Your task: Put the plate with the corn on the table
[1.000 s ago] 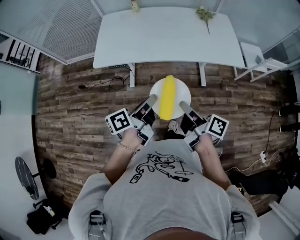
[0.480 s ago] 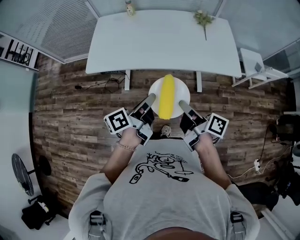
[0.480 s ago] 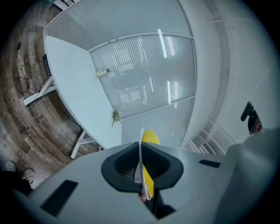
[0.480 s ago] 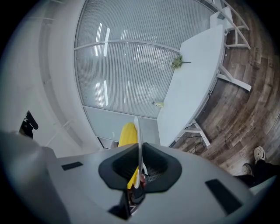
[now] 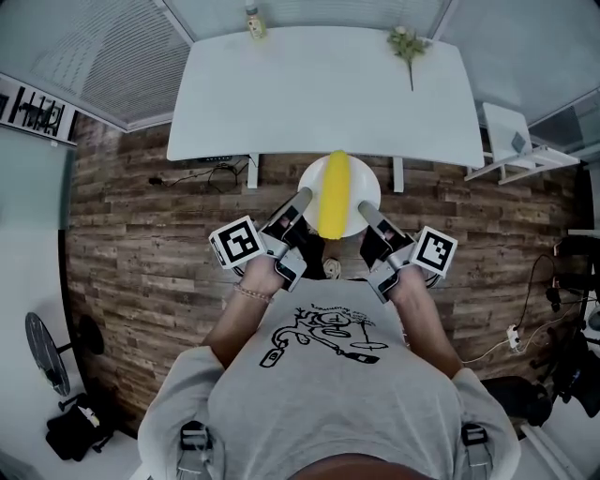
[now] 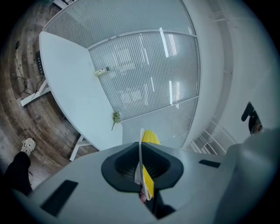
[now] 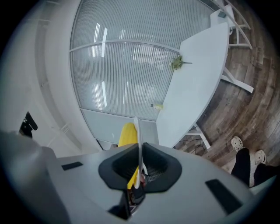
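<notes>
**Plate [image 5: 364, 187] gripped on both rims**

The left gripper [image 5: 303, 196] clenched the plate's left rim. The corn [image 5: 334, 192] lay along its middle, and the right gripper [image 5: 365, 209] clenched its right rim. The plate hung above the wood floor [image 5: 141, 234], just short of the table [image 5: 319, 89].

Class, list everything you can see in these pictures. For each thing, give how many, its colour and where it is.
plate: one, white, held up at the table's near edge
corn: one, yellow, lying on the plate
table: one, white, ahead of the person
small bottle: one, pale, table's far edge, left
sprig: one, green, table's far edge, right
fan: one, black, on the wooden floor, lower left
left gripper: one, grey, shut on the plate's left rim
right gripper: one, grey, shut on the plate's right rim
</notes>
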Tool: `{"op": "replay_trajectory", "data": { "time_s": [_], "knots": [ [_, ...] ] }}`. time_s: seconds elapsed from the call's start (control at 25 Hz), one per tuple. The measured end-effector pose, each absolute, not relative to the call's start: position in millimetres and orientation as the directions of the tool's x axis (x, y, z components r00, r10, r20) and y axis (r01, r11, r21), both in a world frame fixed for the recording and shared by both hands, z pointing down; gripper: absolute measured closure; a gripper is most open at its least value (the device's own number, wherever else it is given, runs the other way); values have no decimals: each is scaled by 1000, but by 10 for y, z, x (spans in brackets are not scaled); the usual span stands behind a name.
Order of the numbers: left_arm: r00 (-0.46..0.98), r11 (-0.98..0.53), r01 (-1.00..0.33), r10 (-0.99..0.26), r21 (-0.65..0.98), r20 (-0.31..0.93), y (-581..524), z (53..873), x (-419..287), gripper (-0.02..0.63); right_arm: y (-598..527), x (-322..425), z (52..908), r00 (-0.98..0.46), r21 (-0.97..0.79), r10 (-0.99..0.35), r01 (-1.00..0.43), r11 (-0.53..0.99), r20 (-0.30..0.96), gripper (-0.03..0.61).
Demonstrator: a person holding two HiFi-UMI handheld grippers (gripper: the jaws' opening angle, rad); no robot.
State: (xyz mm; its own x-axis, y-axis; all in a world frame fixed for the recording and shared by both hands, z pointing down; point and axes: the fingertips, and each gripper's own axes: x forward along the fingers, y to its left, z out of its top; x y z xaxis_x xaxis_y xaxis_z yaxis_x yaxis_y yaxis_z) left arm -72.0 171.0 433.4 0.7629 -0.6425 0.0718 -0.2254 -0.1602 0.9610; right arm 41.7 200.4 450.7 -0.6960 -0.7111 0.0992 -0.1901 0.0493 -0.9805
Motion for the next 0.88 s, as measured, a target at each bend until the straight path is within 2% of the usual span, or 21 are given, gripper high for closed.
{"op": "replay_trajectory", "data": {
  "time_s": [0.88],
  "knots": [
    [776,-165,-229,-625,959,78,-351,4306,-1064,588,-37,69,4458,-685,-977,-717,-212,25,130,549]
  ]
}}
